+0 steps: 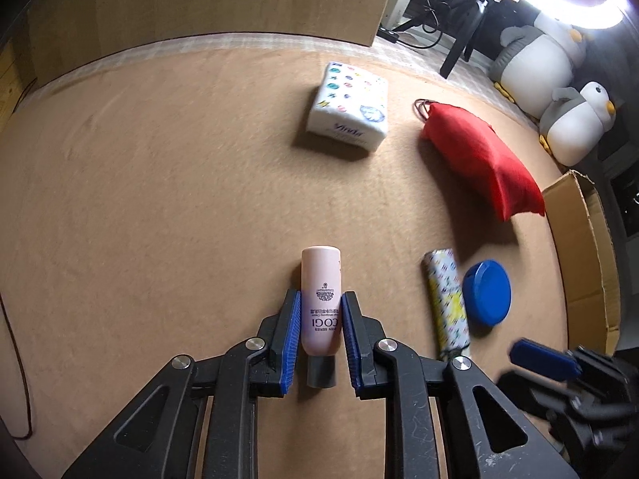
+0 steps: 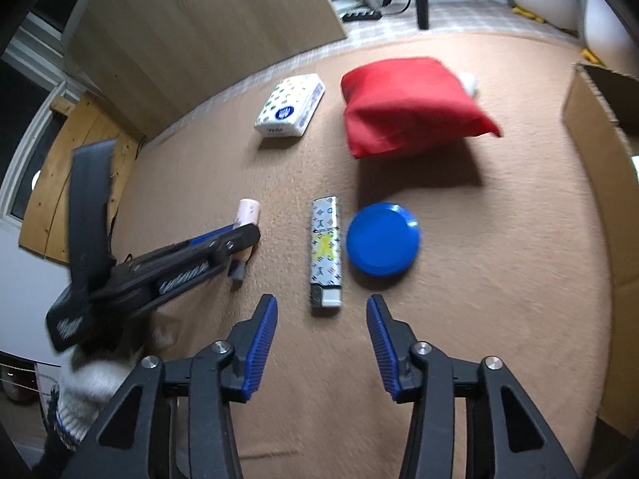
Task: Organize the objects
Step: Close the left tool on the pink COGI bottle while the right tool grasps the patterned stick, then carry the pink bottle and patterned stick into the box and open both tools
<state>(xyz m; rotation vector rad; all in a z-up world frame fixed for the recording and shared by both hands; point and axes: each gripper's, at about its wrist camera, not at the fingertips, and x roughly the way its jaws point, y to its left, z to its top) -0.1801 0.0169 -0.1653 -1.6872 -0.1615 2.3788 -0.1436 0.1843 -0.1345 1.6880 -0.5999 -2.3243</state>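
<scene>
A tan carpet point(image 1: 159, 199) is spreading across the floor, with an open cardboard box point(image 1: 579, 247) waiting at its right edge, probably as the place the loose things are going. The left gripper point(image 1: 319, 311) is clasping the pink tube point(image 1: 321, 279) across its middle, the blue pads pressing both sides while the tube is lying flat, cap toward the camera. The right gripper point(image 2: 321, 311) is hanging released, jaws apart, just short of the patterned lighter point(image 2: 326, 251), seemingly lining up for it. A blue lid point(image 2: 383, 239) is lying just beside the lighter. The red pouch point(image 2: 407, 107) and tissue pack point(image 2: 289, 109) are sitting farther back, well apart from both grippers.
</scene>
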